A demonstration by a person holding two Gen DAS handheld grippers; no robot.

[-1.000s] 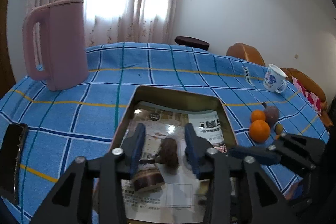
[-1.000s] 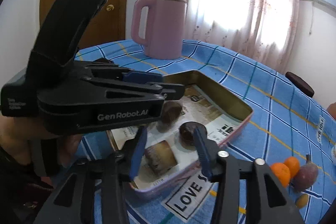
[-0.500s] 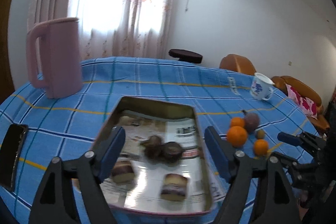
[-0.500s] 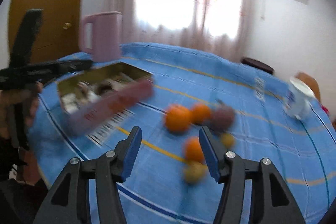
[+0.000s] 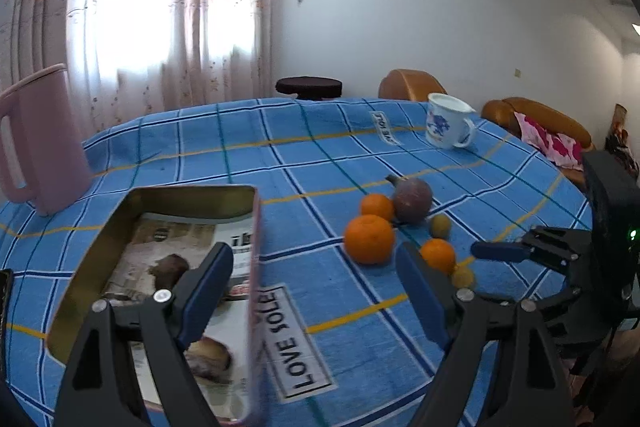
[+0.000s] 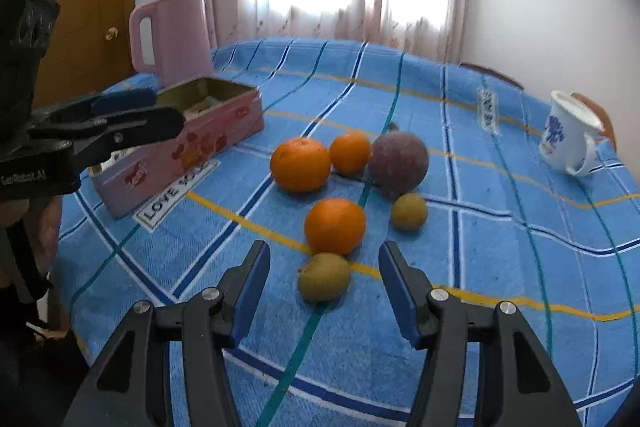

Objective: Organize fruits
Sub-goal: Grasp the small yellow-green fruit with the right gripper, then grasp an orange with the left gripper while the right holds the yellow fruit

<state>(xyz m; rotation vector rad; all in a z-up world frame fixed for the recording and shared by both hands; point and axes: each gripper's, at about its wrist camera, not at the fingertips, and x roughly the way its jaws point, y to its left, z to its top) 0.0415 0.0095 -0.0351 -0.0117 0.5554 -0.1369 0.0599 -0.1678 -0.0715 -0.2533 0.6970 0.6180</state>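
Note:
A pink tin box [image 5: 256,227] [image 6: 180,151] lined with paper holds several brown fruits [image 5: 168,267]. On the blue checked cloth lie three oranges [image 6: 300,165] [image 6: 350,151] [image 6: 335,225], a purple passion fruit [image 6: 398,158] [image 5: 412,200] and two small yellow-green fruits [image 6: 324,277] [image 6: 409,211]. My right gripper [image 6: 323,291] is open, its fingers either side of the nearest yellow-green fruit and not touching it. My left gripper [image 5: 316,291] is open and empty, over the tin's right rim; it also shows at the left of the right wrist view [image 6: 132,111].
A pink jug [image 5: 36,143] [image 6: 172,35] stands behind the tin. A white mug with blue print [image 5: 446,121] [image 6: 570,135] stands at the far right. A black phone [image 5: 4,291] lies at the left edge. Chairs [image 5: 408,83] sit beyond the table.
Both grippers have opened and drawn away from the tin. The right one swung right, over the loose fruit. The left one turned right, so the tin now sits at its left.

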